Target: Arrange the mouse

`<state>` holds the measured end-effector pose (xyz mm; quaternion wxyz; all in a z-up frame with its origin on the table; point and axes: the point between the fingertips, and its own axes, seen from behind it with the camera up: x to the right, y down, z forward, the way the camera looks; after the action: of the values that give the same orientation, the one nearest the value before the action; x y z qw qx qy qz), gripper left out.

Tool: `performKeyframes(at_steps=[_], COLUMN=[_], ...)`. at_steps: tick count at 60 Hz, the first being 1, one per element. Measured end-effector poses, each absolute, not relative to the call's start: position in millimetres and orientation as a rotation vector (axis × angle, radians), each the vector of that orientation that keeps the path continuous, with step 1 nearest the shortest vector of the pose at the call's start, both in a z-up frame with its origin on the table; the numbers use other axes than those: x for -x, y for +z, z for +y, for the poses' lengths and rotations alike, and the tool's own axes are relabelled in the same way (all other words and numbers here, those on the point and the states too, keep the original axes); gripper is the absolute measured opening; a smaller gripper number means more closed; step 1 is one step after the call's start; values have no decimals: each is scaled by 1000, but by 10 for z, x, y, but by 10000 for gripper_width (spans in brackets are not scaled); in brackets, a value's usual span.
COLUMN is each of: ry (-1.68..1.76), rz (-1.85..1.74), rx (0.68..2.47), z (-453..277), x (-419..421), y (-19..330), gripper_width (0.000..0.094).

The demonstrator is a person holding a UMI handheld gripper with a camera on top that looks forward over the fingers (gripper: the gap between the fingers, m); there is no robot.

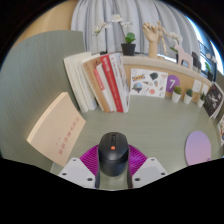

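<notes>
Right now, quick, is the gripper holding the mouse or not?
Gripper: closed on the black mouse, with both fingers pressed against its sides.

Soft, even daylight fills the scene, brightest at the curtain point(105, 12) behind the desk point(165, 125), where the fabric washes out pale. Shadows stay faint and diffuse. Strong fisheye distortion bows the books point(100, 82) and desk edge outward. Far details look soft and grainy.

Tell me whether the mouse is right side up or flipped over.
Right side up: the mouse shows its scroll wheel and rounded back, sitting between the gripper fingers.
</notes>
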<state>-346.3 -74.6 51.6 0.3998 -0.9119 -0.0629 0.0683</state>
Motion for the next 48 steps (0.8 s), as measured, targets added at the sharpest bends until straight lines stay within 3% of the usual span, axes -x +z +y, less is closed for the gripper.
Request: performKeyframes(at_steps=[13, 22, 26, 35, 48], ry=[118, 44, 39, -35, -2], rz=[-221, -184, -148, -117, -76], rx=[2102, 2058, 2081, 2199, 2373], z=[-435, -352, -340, -409, -581], x=[2251, 1183, 757, -86, -424], y=[1821, 2127, 2002, 1346, 281], gripper_width=[366, 367, 366, 365, 365])
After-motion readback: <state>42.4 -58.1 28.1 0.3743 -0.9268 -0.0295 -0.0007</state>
